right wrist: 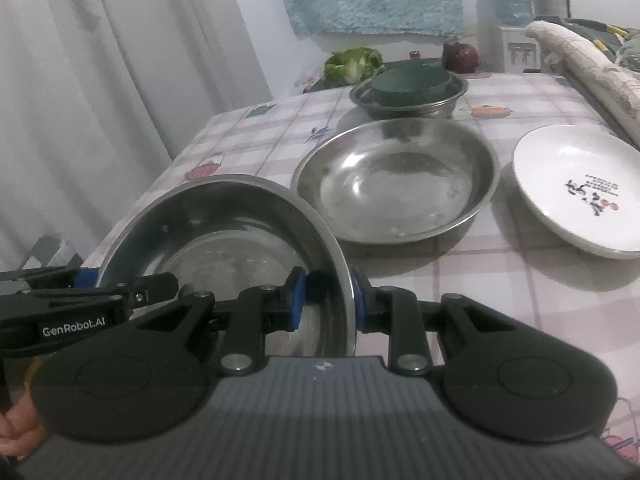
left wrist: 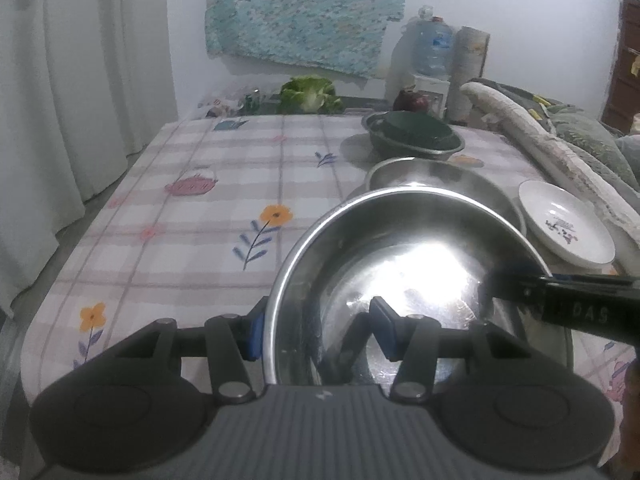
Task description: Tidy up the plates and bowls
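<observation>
With both grippers (left wrist: 320, 330) (right wrist: 326, 300) pinching opposite rims, pan (right wrist: 224, 240) hangs level, for stacking into bowl (right wrist: 396, 184) ahead.

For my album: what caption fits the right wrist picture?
Both grippers clamp a steel bowl's rim beside another bowl.

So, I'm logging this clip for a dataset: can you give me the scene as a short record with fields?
surface: table with a checked floral cloth
held item: steel plate, lifted and tilted
left gripper: shut on the steel plate's rim at its left side
right gripper: shut on the steel plate's rim at its right side
nearest dish behind: second steel plate, empty, flat on the cloth
to its right: white plate with a printed design
farther back: steel bowl holding a dark green bowl
</observation>
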`<state>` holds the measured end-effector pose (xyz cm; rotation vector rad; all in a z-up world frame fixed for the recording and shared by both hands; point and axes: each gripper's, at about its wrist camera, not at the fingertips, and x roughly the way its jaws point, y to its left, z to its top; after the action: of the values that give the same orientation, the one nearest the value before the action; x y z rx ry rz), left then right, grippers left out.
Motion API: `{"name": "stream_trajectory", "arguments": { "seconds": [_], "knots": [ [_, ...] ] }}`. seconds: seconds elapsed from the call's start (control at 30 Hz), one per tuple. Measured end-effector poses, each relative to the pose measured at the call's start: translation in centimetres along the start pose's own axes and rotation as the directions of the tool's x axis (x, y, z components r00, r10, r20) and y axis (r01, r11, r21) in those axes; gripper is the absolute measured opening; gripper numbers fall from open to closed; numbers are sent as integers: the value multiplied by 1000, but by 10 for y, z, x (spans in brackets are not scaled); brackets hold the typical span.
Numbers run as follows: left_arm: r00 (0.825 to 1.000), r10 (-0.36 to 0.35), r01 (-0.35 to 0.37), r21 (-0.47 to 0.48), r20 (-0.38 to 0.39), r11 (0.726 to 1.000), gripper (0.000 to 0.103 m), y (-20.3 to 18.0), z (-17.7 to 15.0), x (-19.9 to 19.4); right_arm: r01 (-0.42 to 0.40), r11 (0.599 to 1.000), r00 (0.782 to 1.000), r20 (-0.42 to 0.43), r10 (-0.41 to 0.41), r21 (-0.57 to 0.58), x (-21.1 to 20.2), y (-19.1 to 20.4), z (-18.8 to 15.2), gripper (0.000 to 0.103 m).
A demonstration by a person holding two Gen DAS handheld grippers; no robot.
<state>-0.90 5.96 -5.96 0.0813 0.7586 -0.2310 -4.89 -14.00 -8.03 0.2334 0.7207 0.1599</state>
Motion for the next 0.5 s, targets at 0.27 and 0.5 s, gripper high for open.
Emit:
{"name": "stream_trajectory", "arguments": {
  "seconds": [0.27, 0.5],
  "knots": [
    [999, -34, 33, 33, 22, 999, 53, -24, 29, 9, 31, 999, 999, 40, -33, 35, -11, -24, 21, 24],
    [998, -56, 55, 62, 16, 997, 53, -45, 53, 27, 63, 996, 996, 62, -67, 69, -14, -48, 37, 24]
  ]
}}
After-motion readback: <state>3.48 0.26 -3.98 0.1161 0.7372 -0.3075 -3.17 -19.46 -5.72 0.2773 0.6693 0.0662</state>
